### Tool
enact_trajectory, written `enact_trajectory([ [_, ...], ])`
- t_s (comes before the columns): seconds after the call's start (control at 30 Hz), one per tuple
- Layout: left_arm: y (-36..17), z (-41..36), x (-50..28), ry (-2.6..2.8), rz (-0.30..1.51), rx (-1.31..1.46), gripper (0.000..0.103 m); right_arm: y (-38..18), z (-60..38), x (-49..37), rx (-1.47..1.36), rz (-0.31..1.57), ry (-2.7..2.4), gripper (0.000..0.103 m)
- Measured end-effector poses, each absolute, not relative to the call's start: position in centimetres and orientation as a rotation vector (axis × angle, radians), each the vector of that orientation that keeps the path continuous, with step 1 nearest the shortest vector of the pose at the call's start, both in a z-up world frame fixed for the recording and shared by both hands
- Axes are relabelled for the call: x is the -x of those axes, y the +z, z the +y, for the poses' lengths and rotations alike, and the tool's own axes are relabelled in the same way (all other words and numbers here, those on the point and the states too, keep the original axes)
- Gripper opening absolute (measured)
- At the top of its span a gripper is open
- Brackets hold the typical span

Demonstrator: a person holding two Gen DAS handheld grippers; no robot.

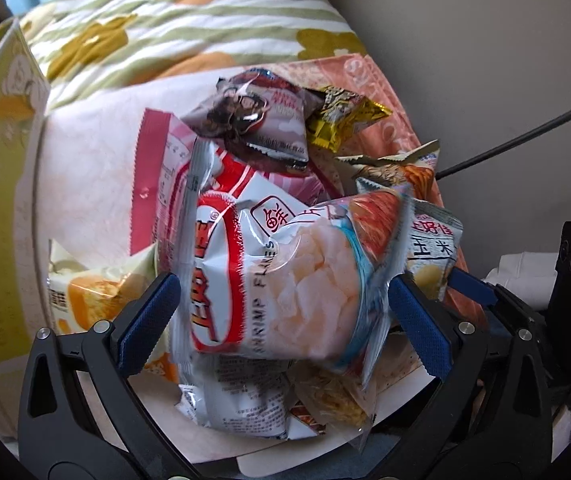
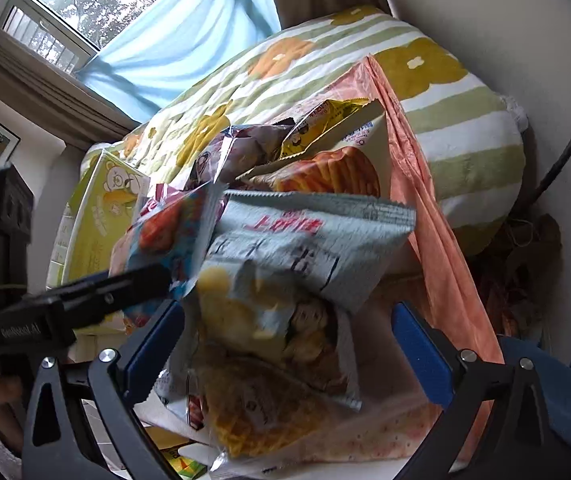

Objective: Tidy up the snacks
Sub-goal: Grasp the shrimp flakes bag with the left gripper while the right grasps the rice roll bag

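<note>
The left gripper (image 1: 283, 300) is clamped on a bag of shrimp flakes (image 1: 285, 276), its blue pads pressing the white, red and light-blue packet from both sides, so the bag sits between the fingers above a heap of other snacks. The right gripper (image 2: 287, 344) has its fingers spread wide apart, with a pale blue corn snack bag (image 2: 285, 276) lying loose in the gap; whether either pad touches it cannot be told. Under that bag lies a clear packet of yellow waffle-like pieces (image 2: 261, 408). Beyond the shrimp flakes, in the left wrist view, a pink and white packet (image 1: 165, 176) lies flat, a brown and pink snack packet (image 1: 257, 116) rests on top of the heap, and a small yellow packet (image 1: 341, 116) sits just beside it. The heap lies in an orange-pink plastic bag (image 2: 441, 264). To its left stands a yellow-green box with a cartoon bear (image 2: 101, 216). Behind everything is a striped, flowered quilt (image 2: 465, 120), and farther back a window with a light blue curtain (image 2: 181, 36).
</note>
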State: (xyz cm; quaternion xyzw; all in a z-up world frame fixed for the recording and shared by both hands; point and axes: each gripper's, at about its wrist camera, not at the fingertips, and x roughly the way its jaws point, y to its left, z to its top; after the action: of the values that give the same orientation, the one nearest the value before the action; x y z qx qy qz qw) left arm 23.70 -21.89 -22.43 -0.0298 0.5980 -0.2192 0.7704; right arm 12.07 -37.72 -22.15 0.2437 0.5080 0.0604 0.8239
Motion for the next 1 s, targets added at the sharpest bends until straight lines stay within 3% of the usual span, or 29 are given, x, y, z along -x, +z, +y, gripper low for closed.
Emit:
enact_trajectory([
  [0.13,-22.9,-21.6,-24.0,-0.478,1.304,0.086,0.101,-22.9,-38.2,-13.0,-0.532,1.093,0.159,0.103],
  [0.53,-22.5,-20.9,-23.7,-0.474,1.288,0.115,0.083,-23.9,-37.5,-14.4,-0.551,1.128,0.204,0.102],
  [0.83,-21.3,-21.1,-22.7,-0.483,1.266,0.113,0.079,-22.9,-37.0,-14.2,-0.512,1.124,0.201,0.064],
  [1.0,-19.8,-20.9,-22.1,-0.487,1.236,0.115,0.079,-22.1,-37.3,-13.7,-0.514,1.109,0.195,0.058],
])
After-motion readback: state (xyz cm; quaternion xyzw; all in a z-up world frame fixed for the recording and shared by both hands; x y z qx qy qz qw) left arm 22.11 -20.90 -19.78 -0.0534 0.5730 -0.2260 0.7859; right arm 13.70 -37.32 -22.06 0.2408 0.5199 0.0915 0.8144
